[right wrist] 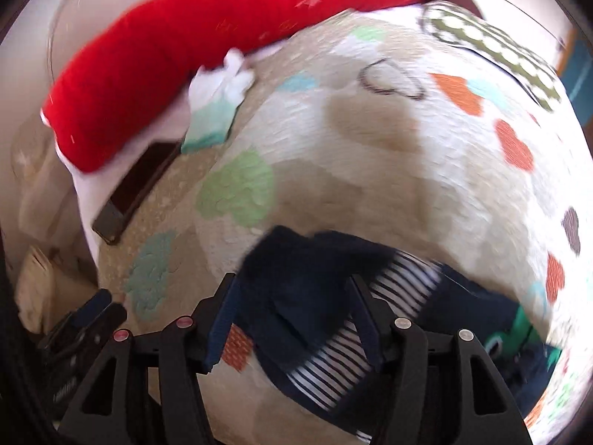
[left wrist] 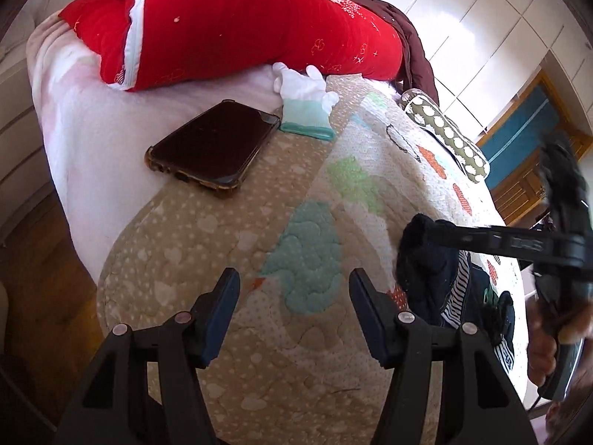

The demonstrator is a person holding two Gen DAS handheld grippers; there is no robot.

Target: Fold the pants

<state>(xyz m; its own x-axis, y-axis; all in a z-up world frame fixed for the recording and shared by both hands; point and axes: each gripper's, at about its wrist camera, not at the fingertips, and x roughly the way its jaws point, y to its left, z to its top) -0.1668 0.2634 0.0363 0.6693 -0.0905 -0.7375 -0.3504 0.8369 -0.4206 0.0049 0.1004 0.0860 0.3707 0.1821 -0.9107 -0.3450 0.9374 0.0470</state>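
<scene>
At the bottom of the left wrist view the left claw (left wrist: 294,307) stands with its jaws apart over bare quilt (left wrist: 229,244), nothing between them. At the bottom of the right wrist view the right claw (right wrist: 292,315) also has its jaws apart; the pants (right wrist: 318,296), dark navy with a striped lining turned out, lie bunched on the quilt under and between the fingers, but the pads do not press on the cloth as far as the blurred picture shows. In the left view the same heap sits at lower right, just beside that claw's right finger.

Further up, at centre left of the left view, a phone (left wrist: 215,144) lies flat on the bed, straddling the quilt's edge and a pale blanket (left wrist: 85,118). Just beyond it, touching its far corner, is a small white and mint glove (left wrist: 307,104). Behind both, across the top of the frame, lies a big red cushion (left wrist: 229,26); a spotted pillow (left wrist: 448,141) sits at upper right.

Judging from this, the pants are crumpled, not yet laid flat, so no fold looks finished. The risks: a claw may pinch only 1 layer or the lining, so the heap twists instead of spreading; it may catch the quilt along with the cloth; and a wide spreading pull toward upper left could drag fabric over the phone or glove and shove them off
</scene>
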